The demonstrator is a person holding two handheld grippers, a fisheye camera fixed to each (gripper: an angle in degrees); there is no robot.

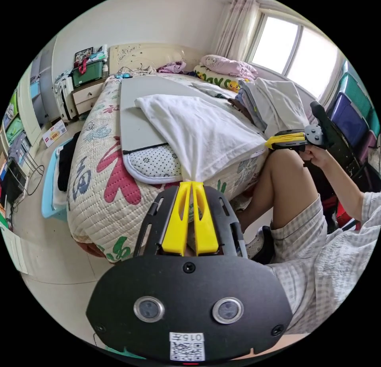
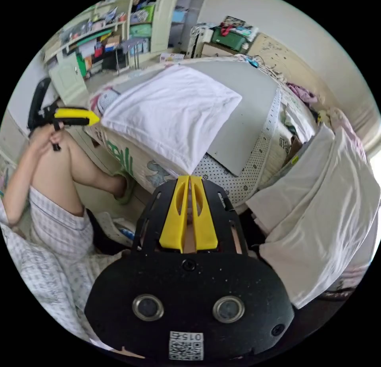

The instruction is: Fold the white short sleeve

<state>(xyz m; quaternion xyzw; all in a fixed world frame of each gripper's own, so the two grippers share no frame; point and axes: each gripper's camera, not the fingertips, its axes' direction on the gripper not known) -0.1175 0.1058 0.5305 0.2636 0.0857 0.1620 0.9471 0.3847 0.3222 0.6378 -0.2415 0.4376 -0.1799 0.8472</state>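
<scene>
The white short sleeve (image 1: 198,137) lies spread on the grey board (image 1: 137,105) on the bed (image 1: 95,176). The left gripper (image 1: 192,181) and right gripper (image 2: 189,176) (jaws nearly together) each pinch a corner. A green bin (image 1: 87,72) holds heaped items.

- White short sleeve (image 1: 198,137) on a grey board (image 1: 139,105).
- Dotted white mat (image 1: 152,164) beneath.
- Cream bed quilt (image 1: 99,176), with red, blue and green motifs.
- Yellow-jawed black left gripper (image 1: 191,183).
</scene>
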